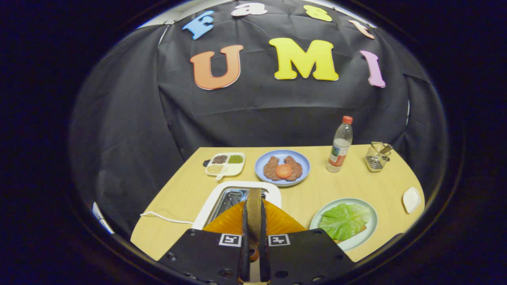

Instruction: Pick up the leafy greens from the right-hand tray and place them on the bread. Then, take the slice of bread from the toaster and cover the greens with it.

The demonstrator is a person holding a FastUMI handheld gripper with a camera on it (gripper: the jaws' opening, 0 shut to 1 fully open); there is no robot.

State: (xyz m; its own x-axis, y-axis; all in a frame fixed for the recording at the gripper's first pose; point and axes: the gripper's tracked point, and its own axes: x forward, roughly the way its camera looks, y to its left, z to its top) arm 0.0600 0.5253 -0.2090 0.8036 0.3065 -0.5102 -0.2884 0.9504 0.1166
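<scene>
Gripper [253,221] clamped edge-on upon bread slice [254,209] above toaster [237,194]; risks slipping before reaching lettuce [344,219] right of toaster.

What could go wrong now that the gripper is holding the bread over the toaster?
The gripper pinches the bread slice only by its thin edges, so it might slip and drop back into the toaster. The lettuce already sits loose on the green plate, so a clumsy landing could push the leaf off.

bread slice [254,211]: upright, edge-on above toaster [237,196] | greens [344,220]: flat on bread, plate [366,233]
</scene>
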